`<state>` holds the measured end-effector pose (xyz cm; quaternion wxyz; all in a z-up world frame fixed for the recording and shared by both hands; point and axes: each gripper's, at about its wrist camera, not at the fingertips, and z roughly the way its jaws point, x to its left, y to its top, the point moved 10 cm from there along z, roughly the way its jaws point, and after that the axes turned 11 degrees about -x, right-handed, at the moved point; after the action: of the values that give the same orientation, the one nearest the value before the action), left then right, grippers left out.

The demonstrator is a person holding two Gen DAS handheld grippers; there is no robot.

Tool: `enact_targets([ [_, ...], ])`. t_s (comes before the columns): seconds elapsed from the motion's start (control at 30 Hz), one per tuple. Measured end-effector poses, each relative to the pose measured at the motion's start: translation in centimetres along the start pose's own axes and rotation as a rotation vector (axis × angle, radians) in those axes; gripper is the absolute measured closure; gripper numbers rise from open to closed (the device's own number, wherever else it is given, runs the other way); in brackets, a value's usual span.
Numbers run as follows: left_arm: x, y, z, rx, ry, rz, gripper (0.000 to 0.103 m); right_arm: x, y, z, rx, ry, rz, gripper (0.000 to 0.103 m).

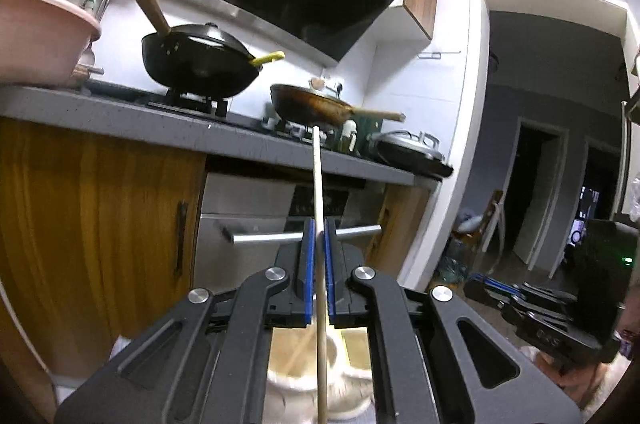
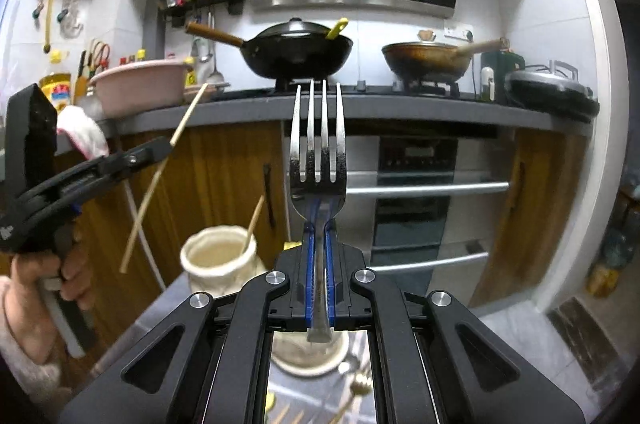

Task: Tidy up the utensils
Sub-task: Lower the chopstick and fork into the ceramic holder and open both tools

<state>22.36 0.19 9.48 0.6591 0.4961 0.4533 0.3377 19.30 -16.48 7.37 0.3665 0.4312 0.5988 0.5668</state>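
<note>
In the left wrist view my left gripper [image 1: 319,229] is shut on a thin wooden chopstick [image 1: 317,176] that points up past the counter edge. Below it, blurred, stands a cream ceramic utensil jar [image 1: 296,368]. My right gripper [image 2: 319,224] is shut on the handle of a silver fork [image 2: 318,136], tines upward. The right wrist view also shows the jar [image 2: 216,260] with one chopstick [image 2: 254,220] leaning inside. To the jar's left, a hand [image 2: 60,268] holds the left gripper [image 2: 154,148] with its chopstick [image 2: 160,176] tilted. The right gripper [image 1: 536,316] appears low at the right in the left wrist view.
A grey counter [image 2: 400,108] carries a black wok [image 2: 298,52], a brown pan [image 2: 428,58], a pink basin [image 2: 136,84] and a lidded pot [image 2: 548,88]. Oven handles [image 2: 424,189] and wooden cabinet doors [image 2: 224,176] lie beneath. Gold utensils [image 2: 354,390] lie on the metal surface below the jar.
</note>
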Motion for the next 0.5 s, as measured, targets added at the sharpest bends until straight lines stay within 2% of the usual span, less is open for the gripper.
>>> enact_targets([
  [0.17,0.5,-0.5,3.4,-0.014,0.022,0.004,0.099,-0.3,-0.2,2.3,0.013,-0.003,0.037,0.097],
  [0.3,1.5,-1.9,5.3,-0.011,0.056,0.023,0.099,-0.9,-1.9,4.2,0.051,-0.001,0.087,0.097],
  [0.5,2.5,-4.4,5.5,0.041,0.067,0.038,0.099,-1.5,-4.6,6.0,0.108,-0.006,0.13,0.097],
])
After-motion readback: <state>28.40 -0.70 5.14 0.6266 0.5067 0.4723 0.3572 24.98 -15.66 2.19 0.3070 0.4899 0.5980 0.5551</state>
